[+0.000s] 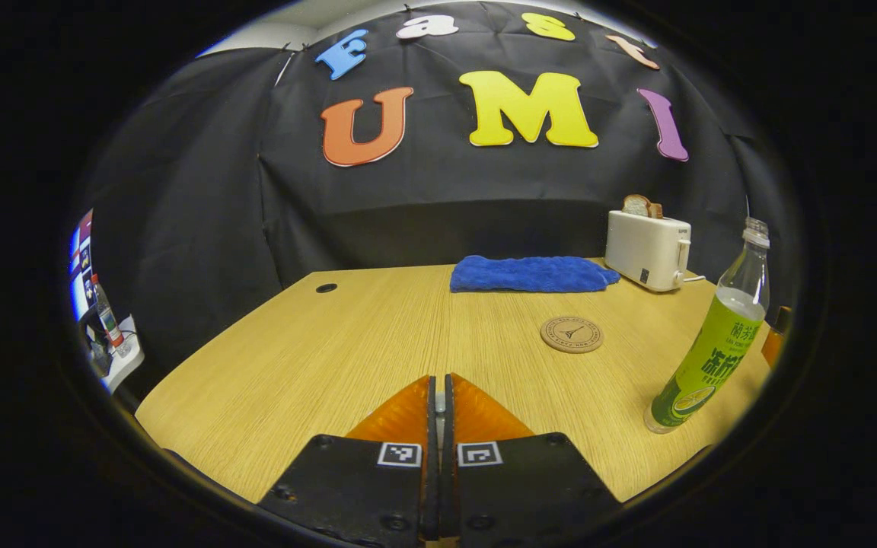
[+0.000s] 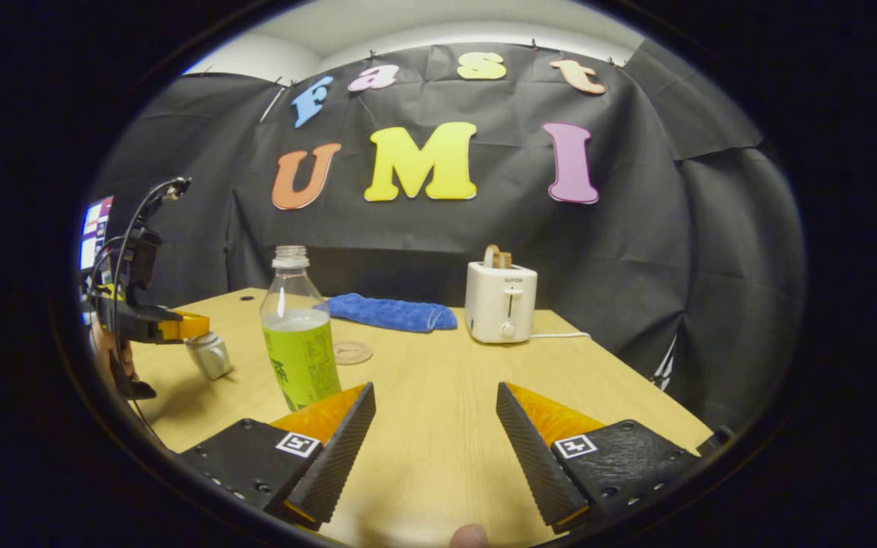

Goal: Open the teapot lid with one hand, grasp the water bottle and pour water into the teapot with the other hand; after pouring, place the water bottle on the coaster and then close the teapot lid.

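Note:
The water bottle (image 1: 712, 342) with a green label stands upright on the wooden table (image 1: 317, 358), uncapped and part full. In the right gripper view the bottle (image 2: 298, 342) is just beyond my left finger, and my right gripper (image 2: 435, 403) is open with nothing between its fingers. The round coaster (image 1: 572, 334) lies bare behind the bottle, and shows as the coaster (image 2: 352, 352) in the right gripper view. My left gripper (image 1: 439, 384) is shut on a thin grey sliver. From the right, the left gripper (image 2: 183, 327) holds a small silvery teapot lid (image 2: 210, 355) above the table.
A white toaster (image 1: 648, 249) with bread in it stands at the back right, its cord trailing along the table edge. A blue towel (image 1: 530, 274) lies at the back. A cable hole (image 1: 326, 288) sits far left. A hand (image 2: 115, 358) holds the left gripper.

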A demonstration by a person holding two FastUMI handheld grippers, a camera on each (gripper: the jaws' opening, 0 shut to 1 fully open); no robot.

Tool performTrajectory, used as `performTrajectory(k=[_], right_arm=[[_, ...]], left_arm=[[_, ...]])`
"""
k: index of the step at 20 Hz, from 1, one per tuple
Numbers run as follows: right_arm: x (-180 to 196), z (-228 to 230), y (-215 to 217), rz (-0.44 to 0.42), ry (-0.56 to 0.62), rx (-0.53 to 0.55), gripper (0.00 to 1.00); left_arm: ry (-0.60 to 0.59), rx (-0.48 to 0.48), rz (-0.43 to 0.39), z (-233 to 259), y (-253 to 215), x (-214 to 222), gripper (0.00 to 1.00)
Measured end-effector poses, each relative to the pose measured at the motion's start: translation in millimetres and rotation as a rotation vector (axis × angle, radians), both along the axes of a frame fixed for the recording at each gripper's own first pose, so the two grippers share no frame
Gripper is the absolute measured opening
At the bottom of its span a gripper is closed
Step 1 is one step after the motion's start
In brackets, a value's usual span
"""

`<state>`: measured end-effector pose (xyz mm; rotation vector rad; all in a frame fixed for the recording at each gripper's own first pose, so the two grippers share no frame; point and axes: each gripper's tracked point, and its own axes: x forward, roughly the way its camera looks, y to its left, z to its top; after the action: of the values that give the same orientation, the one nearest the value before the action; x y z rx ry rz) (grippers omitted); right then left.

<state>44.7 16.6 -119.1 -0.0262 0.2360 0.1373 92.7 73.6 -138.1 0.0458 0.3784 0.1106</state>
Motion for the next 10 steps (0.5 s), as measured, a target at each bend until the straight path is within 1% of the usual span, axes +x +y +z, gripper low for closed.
performTrajectory(k=[4, 6, 10], right_arm=[[-2, 5, 12, 0.039, -0.017, 0.007, 0.95], [-6, 5, 21, 0.066, -0.016, 0.024, 0.98], [-12, 3, 46, 0.124, -0.003, 0.062, 0.98]], left_arm=[[-0.048, -0.016, -0.007, 19, 3, -6, 0.03], [-0.079, -0.023, -0.015, 31, 2, -13, 0.03], [-0.144, -0.047, -0.033, 53, -1, -34, 0.03]])
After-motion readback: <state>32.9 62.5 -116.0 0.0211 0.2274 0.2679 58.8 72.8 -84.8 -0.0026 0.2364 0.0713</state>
